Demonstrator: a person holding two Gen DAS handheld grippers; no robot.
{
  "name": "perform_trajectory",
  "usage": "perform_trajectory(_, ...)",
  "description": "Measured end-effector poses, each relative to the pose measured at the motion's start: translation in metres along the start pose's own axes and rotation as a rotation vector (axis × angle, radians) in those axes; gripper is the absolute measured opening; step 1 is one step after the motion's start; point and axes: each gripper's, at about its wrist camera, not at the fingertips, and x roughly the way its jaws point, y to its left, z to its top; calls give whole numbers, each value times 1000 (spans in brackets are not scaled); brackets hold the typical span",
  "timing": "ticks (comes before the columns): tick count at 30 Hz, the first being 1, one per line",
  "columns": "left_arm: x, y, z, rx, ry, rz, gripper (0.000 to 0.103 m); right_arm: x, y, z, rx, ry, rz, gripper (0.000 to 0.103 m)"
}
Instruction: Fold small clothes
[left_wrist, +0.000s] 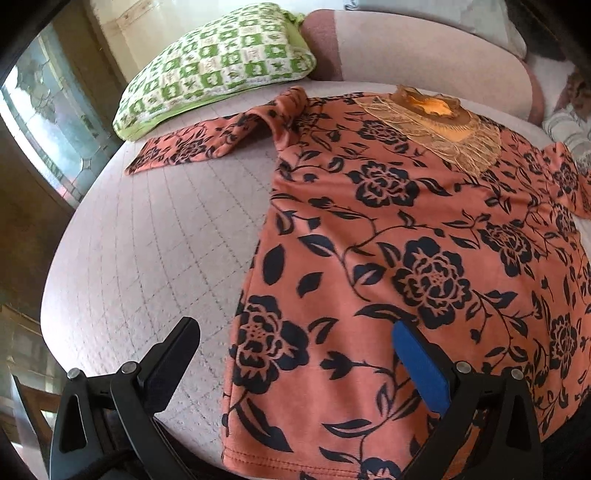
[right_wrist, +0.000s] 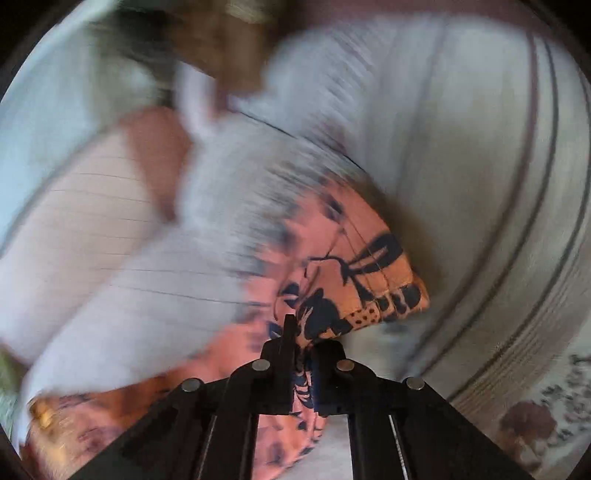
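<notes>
An orange top (left_wrist: 424, 258) with a black flower print and a gold embroidered neckline (left_wrist: 436, 125) lies flat on a pale quilted mattress (left_wrist: 159, 251). One sleeve (left_wrist: 207, 144) stretches out to the left. My left gripper (left_wrist: 295, 328) is open and hangs just above the top's lower left corner, one finger over bare mattress and the blue pad (left_wrist: 417, 362) over the cloth. In the blurred right wrist view, my right gripper (right_wrist: 304, 343) is shut on the other sleeve (right_wrist: 369, 273), whose cuff sticks out past the fingers.
A green and white checked pillow (left_wrist: 218, 66) lies at the back left, beside a pink bolster (left_wrist: 424, 55). The mattress edge curves down the left, with a window (left_wrist: 44, 122) beyond it. Striped white bedding (right_wrist: 480, 147) lies behind the held sleeve.
</notes>
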Motion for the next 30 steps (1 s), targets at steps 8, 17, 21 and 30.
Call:
perform_trajectory(8, -16, 13, -5, -47, -60, -39, 103, -166, 193, -33, -182, -106, 597, 6)
perform_trajectory(17, -24, 60, 1, -144, -102, -33, 103, -103, 350, -226, -401, 344, 792, 99)
perform_trajectory(21, -8, 63, 17, -132, -107, -59, 103, -84, 285, -238, -320, 372, 722, 99)
perform_trajectory(30, 43, 4, 126, -40, -117, -230, 103, -50, 178, -172, -214, 262, 507, 99)
